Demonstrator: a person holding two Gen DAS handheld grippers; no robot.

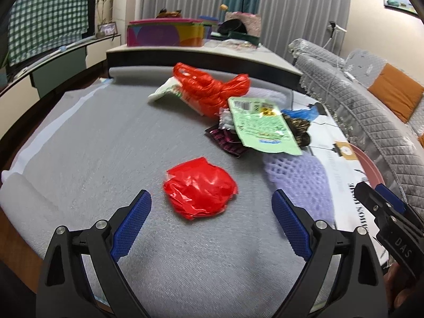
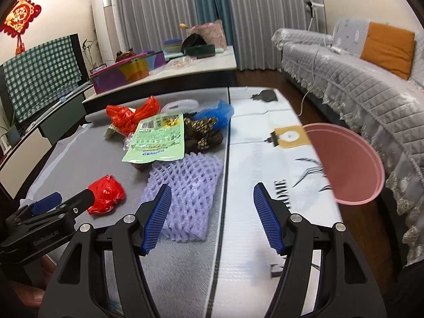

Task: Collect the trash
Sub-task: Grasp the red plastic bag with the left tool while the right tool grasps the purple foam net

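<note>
A crumpled red wrapper (image 1: 200,189) lies on the grey mat (image 1: 106,143), just ahead of my left gripper (image 1: 211,196). That gripper is open, with a finger on either side of the wrapper and neither touching it. Beside it, a purple foam net (image 2: 185,185) lies below and ahead of my right gripper (image 2: 212,188). This gripper is open too; its left finger overlaps the net in the view and its pads press on nothing. Further back lies a pile: a green packet (image 2: 156,137), an orange-red plastic bag (image 2: 129,116), a dark patterned wrapper (image 2: 204,132) and a blue bag (image 2: 217,114).
A pink basin (image 2: 347,164) hangs over the table's right edge on a white printed mat (image 2: 265,137). A quilted sofa (image 2: 357,92) runs along the right. Behind stands a second table (image 2: 185,71) with a colourful box (image 2: 122,74) and other clutter.
</note>
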